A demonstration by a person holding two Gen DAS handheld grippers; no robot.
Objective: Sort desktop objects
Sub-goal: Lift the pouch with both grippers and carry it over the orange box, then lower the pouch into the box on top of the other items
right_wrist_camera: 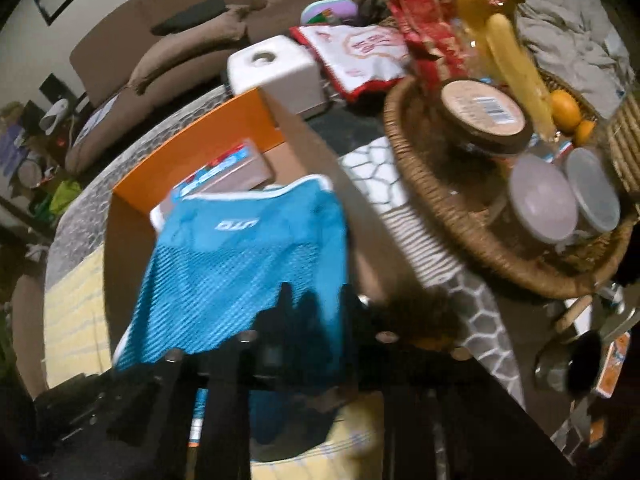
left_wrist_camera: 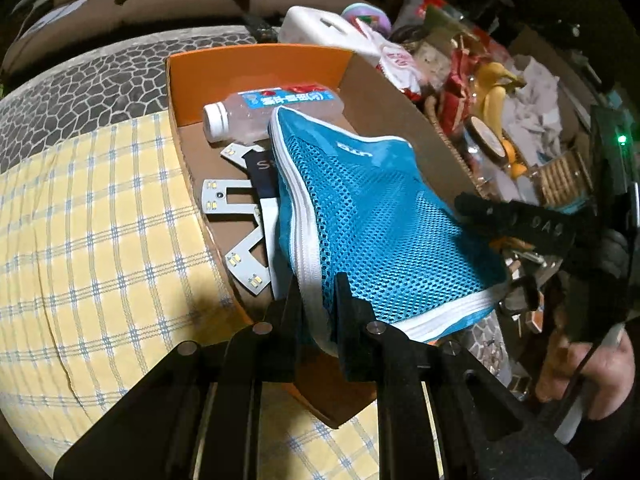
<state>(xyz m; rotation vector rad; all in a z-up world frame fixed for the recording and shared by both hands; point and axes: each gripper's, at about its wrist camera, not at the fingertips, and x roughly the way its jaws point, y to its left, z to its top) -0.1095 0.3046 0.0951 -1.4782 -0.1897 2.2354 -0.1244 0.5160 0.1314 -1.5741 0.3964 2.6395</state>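
A blue mesh pouch (left_wrist_camera: pixel 372 216) with a white zipper hangs over an open orange cardboard box (left_wrist_camera: pixel 256 60). My left gripper (left_wrist_camera: pixel 318 292) is shut on the pouch's near zipper edge. My right gripper (left_wrist_camera: pixel 476 210) grips the pouch's right edge; in the right wrist view it (right_wrist_camera: pixel 314 300) is shut on the pouch (right_wrist_camera: pixel 240 264). Inside the box lie a clear plastic bottle (left_wrist_camera: pixel 260 114) with a white cap and white LED strip plates (left_wrist_camera: pixel 240 208), partly hidden under the pouch.
The box stands on a yellow checked cloth (left_wrist_camera: pixel 100 240) over a stone-pattern table (left_wrist_camera: pixel 100 80). A wicker basket (right_wrist_camera: pixel 424 184) with bananas (right_wrist_camera: pixel 516 60), jars and oranges is at the right. A white tissue box (right_wrist_camera: pixel 276 68) sits behind the orange box. A brown sofa is beyond.
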